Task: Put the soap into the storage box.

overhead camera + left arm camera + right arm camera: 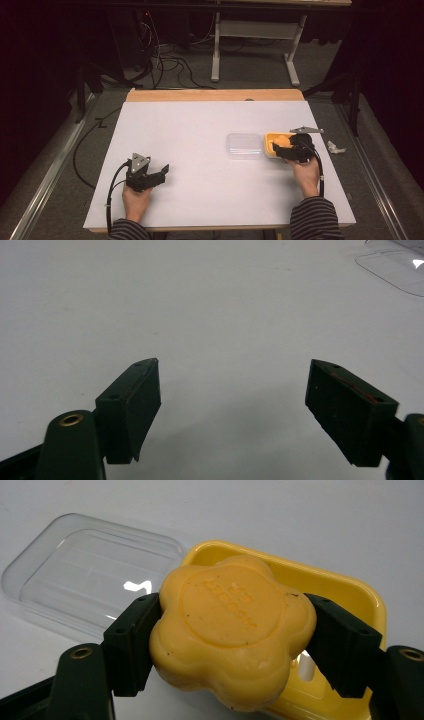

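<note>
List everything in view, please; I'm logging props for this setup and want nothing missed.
soap: 1, yellow-orange, flower-shaped, between the right gripper's jaws, above the dish
dish: 1, yellow, on the table at its right side
lid: 1, clear, flat on the table, right beside the dish
scrap: 1, whitish and crumpled, on the floor just off the table's right edge; what it is I cannot tell
table: 1, white top with a wooden far edge
frame: 1, light grey, on the floor beyond the table
cables: several, dark, on the floor beyond the table
left gripper: 1, black, jaws open over bare table
right gripper: 1, black, shut on the soap
sleeves: 2, striped, at the near edge
</note>
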A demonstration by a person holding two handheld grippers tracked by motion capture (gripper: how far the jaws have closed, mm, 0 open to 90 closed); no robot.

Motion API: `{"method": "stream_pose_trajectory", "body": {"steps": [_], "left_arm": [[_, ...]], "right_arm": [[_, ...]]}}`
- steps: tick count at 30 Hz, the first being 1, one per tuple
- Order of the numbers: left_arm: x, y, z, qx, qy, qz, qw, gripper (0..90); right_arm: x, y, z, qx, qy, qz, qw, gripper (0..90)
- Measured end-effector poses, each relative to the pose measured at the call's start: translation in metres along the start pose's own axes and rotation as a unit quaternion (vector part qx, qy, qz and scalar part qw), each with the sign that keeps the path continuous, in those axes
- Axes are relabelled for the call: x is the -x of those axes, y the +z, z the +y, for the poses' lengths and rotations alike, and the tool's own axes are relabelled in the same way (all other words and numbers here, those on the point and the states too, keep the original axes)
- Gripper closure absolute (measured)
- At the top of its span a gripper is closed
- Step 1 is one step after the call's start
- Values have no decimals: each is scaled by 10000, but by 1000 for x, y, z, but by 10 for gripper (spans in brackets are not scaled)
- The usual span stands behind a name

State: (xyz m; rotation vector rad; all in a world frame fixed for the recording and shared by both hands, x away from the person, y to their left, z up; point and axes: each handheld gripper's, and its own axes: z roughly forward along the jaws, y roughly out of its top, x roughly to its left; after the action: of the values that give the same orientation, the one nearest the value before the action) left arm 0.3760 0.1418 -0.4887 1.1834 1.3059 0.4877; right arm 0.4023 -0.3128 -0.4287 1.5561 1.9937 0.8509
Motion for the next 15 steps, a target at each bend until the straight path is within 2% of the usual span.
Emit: {"method": "stream_pose_trajectory", "body": {"steps": [5, 15], "left_arm": [[0, 0, 0, -6, -4, -4, 10000, 227], [0, 0, 0, -1, -2, -7, 10000, 226]], "right_arm": [[4, 7, 0, -49, 108, -99, 9999, 275], [7, 19, 1, -157, 140, -249, 9995, 274]]}}
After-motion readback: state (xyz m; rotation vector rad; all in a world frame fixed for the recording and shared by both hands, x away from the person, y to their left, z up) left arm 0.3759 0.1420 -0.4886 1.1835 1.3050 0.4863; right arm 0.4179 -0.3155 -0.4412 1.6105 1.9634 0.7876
